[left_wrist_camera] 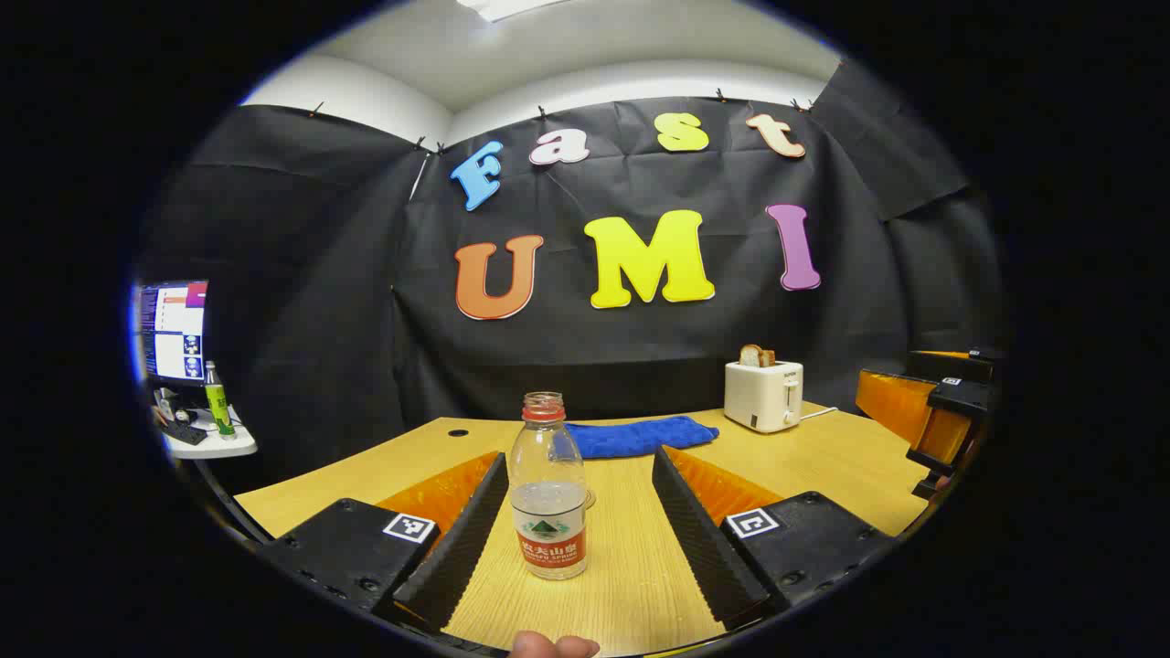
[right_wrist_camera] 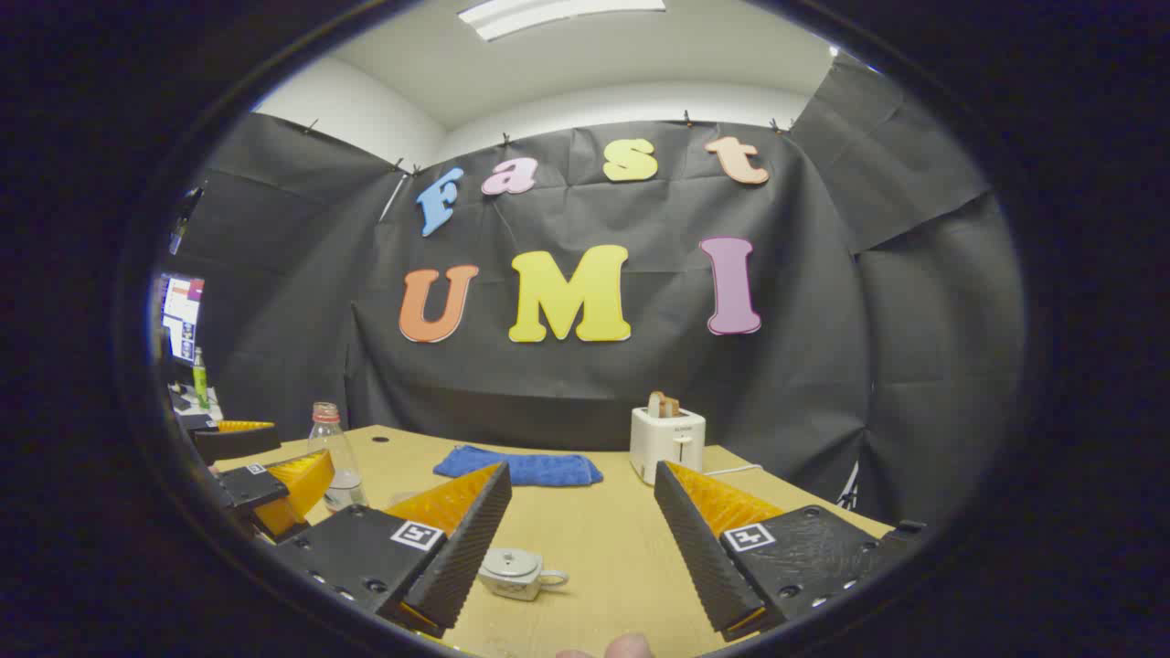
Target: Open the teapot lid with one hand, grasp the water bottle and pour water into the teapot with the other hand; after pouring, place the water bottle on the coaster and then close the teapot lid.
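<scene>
Right now my left gripper (left_wrist_camera: 580,539) stands wide open, its fingers either side of the bottle (left_wrist_camera: 547,486) but clear of it, gripping nothing. That bottle stands upright on the table (left_wrist_camera: 823,457), uncapped, partly filled with water. Beyond it a blue cloth (left_wrist_camera: 635,436) lies flat, and a toaster (left_wrist_camera: 763,393) with bread in its slot stands to the cloth's right. My right gripper (right_wrist_camera: 580,539) is also wide open and holds nothing; the teapot (right_wrist_camera: 516,573) sits low between its fingers, nearer the left one, lid on. From the right gripper view I see the bottle at far left, beside the other gripper. A thumb tip (left_wrist_camera: 553,646) shows at the bottom edge.
</scene>
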Motion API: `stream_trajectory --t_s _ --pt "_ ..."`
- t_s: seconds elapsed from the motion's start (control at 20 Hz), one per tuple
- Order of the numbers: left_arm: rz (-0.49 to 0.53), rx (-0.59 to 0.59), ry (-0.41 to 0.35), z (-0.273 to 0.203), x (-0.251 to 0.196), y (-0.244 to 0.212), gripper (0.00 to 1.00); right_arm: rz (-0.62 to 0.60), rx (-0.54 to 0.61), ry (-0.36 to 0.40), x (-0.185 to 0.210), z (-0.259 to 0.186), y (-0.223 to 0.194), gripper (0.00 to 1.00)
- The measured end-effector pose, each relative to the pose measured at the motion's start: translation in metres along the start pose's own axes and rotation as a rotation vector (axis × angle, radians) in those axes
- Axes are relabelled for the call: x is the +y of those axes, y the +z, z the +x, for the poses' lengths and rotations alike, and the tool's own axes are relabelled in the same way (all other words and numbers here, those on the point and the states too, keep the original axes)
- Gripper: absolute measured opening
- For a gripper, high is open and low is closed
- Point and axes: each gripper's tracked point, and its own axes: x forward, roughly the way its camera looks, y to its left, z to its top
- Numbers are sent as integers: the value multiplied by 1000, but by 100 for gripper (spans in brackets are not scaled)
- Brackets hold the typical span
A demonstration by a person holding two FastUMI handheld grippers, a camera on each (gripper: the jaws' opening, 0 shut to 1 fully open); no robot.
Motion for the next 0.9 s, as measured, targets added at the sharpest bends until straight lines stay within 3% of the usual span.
stream_trajectory --t_s 0.35,0.4,0.45,0.9 --pt "-4 3 15 2 7 -1 99 -6 5 10 3 4 0 95" --pt "-3 1 21 3 9 0 95 -7 4 13 5 4 0 97" --pt "-1 1 25 2 12 0 99 -10 3 15 6 4 0 97" --pt "-21 11 39 3 17 -3 99 -14 6 17 6 5 -3 95"
